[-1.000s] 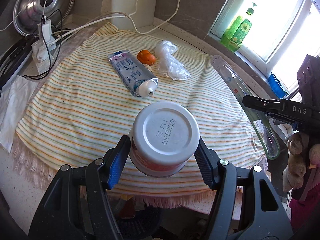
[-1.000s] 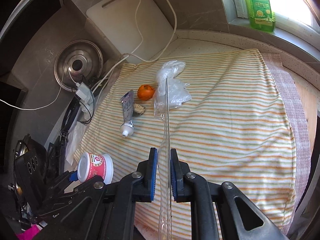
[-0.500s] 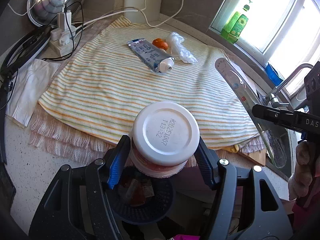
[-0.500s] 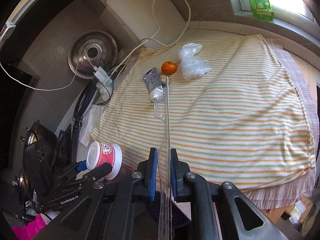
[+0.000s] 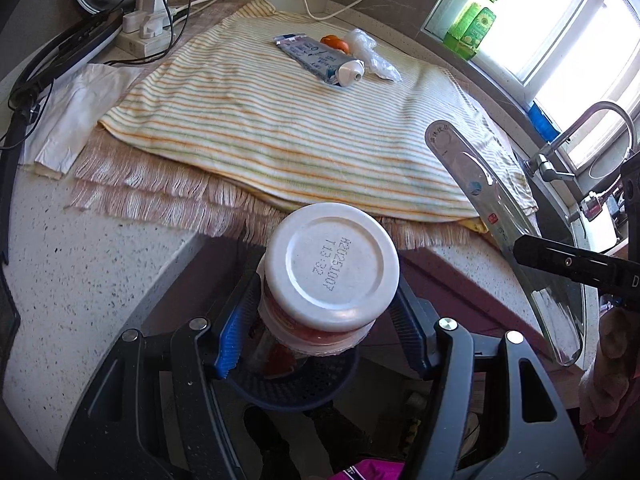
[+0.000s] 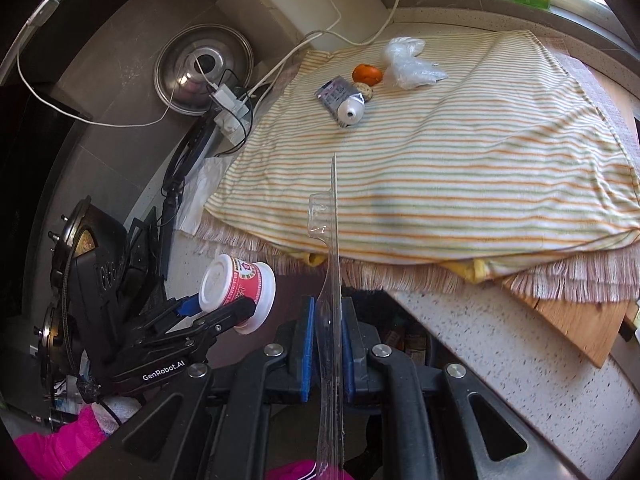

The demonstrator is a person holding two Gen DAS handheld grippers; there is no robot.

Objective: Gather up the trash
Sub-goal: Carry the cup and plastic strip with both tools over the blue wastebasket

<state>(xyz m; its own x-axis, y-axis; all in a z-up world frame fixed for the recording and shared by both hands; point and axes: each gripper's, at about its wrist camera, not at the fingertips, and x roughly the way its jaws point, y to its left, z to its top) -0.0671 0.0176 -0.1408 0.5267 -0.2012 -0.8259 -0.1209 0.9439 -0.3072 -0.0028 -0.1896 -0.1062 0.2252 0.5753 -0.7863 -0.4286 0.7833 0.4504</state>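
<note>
cup (image 5: 332,268) base: "R20251007 T13:32" | left gripper (image 6: 216,312): "GenRobot.AI" | label possibly Chinese

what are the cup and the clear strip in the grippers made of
Cup: probably plastic, matte white moulded base with a stamped date code; printed red label on its side.
Clear strip: thin stiff transparent plastic, glossy, with a moulded pocket, seemingly blister packaging.
</note>
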